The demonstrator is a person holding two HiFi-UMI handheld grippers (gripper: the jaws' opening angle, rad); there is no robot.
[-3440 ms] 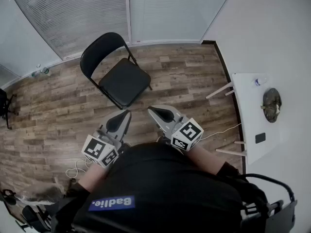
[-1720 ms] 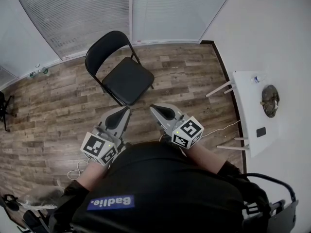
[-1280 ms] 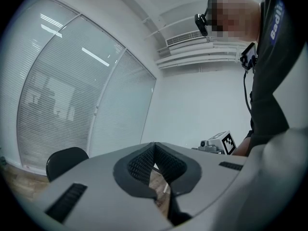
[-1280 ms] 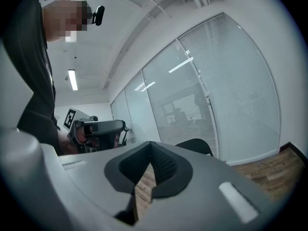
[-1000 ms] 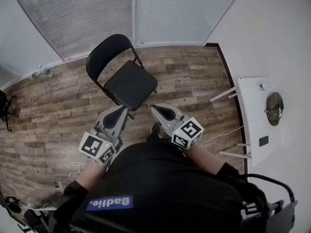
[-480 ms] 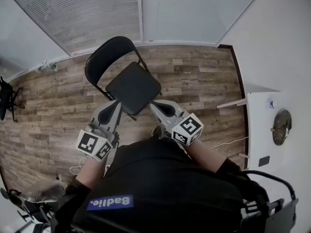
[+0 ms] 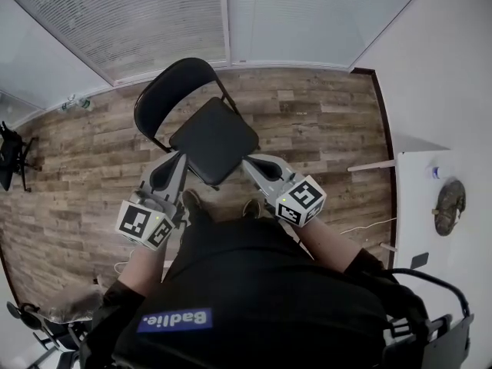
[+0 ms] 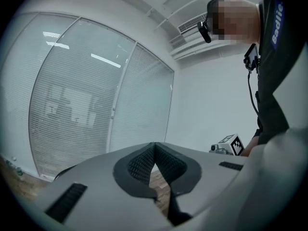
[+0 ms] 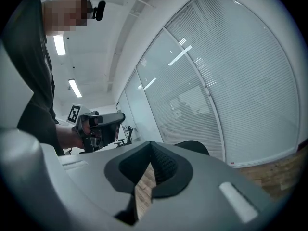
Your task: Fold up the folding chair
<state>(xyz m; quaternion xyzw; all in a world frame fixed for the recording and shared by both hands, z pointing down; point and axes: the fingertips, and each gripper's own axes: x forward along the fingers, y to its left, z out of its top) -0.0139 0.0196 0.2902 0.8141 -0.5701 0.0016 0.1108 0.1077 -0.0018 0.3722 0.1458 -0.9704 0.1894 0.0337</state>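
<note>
An unfolded black folding chair (image 7: 214, 139) stands on the wood floor, its backrest (image 7: 172, 88) toward the window. In the head view my left gripper (image 7: 174, 159) is at the seat's front left corner and my right gripper (image 7: 250, 161) at its front right corner. Both are shut with nothing between the pads. I cannot tell whether either touches the seat. The left gripper view shows the left gripper (image 8: 154, 145) with pads together and the right gripper's marker cube (image 8: 231, 144) beside it. In the right gripper view the right gripper (image 9: 151, 146) is shut too, and the chair's backrest (image 9: 193, 147) shows just beyond it.
A white table (image 7: 419, 194) stands at the right wall with a dark round object (image 7: 450, 206) and a small bottle (image 7: 437, 172). A cable (image 7: 360, 224) lies on the floor near it. Window blinds (image 7: 138, 14) fill the back wall. An office chair base (image 7: 12, 149) sits far left.
Both grippers have moved forward to the chair's front edge, and the chair sits closer below me in the head view. The jaws have stayed shut throughout.
</note>
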